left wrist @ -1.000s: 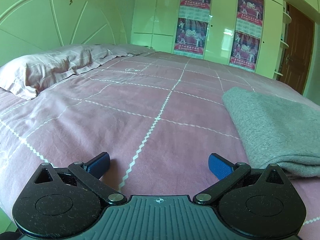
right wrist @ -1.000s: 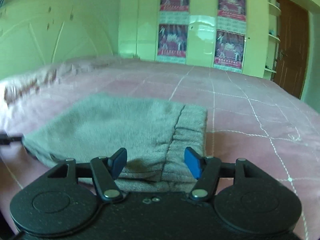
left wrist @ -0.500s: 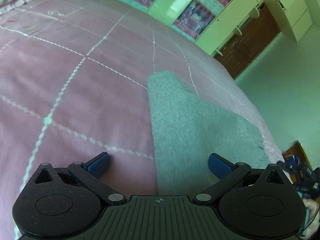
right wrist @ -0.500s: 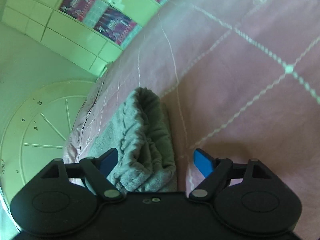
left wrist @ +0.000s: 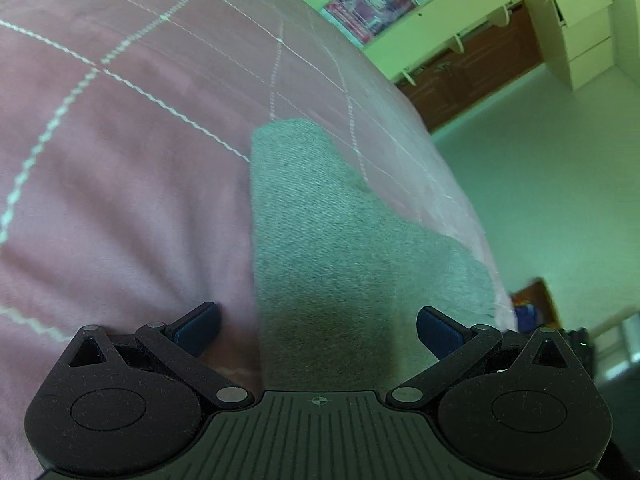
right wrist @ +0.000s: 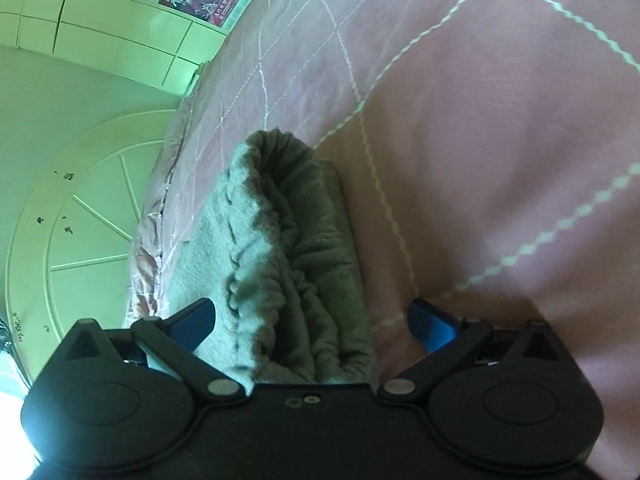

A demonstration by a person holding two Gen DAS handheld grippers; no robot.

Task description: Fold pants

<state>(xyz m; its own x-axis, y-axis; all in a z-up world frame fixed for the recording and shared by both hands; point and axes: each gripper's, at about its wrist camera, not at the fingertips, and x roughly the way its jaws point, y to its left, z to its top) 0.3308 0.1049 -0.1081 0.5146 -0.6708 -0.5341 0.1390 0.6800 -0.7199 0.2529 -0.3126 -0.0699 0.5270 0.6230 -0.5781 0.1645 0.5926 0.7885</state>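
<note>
A: Item: grey pants [right wrist: 288, 264], folded, lying on the pink bed [right wrist: 500, 140], under both your grippers.

B: State: left gripper [left wrist: 318, 330] and right gripper [right wrist: 312, 320] fingers spread, empty.

A: Risk: clamp shallow and you probably lift one layer only; the fold slides apart.

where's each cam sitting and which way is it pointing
Left wrist: on the left tongs, tilted down along the smooth edge of the grey pants on the pink bedspread; only its open blue-tipped fingers show.
Right wrist: on the right tongs, aimed down at the pants' gathered waistband, headboard beyond; open fingers show.
Shared: pants, bedspread, postered wardrobe.
</note>
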